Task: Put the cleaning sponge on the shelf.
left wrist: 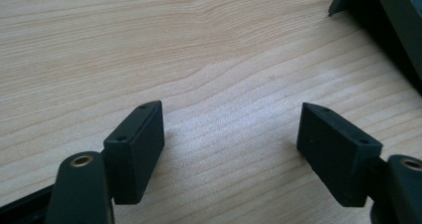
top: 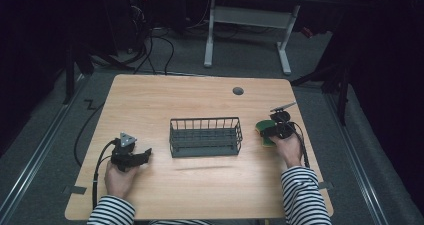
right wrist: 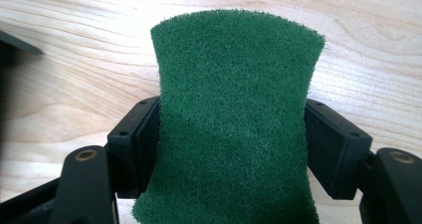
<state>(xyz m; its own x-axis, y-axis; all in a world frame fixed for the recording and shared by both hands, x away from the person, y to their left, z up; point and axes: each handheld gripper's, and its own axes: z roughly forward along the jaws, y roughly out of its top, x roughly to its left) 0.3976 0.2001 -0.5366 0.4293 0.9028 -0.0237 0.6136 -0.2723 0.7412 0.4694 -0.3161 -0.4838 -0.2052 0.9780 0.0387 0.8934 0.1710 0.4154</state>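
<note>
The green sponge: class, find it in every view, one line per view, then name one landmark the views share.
High view: the green sponge lies right of the wire basket, at the right gripper.
Left gripper view: not in it; a dark basket corner sits top right.
Right gripper view: centre, pinched between both jaws.
Shared landmark: the light wooden table.

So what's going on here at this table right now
A person in striped sleeves holds a gripper in each hand at a wooden table. The right tongs are shut on a green scouring sponge, pinched at its sides, just right of a dark wire basket at the table's middle. The left tongs are open with nothing between them, resting low to the basket's left.
</note>
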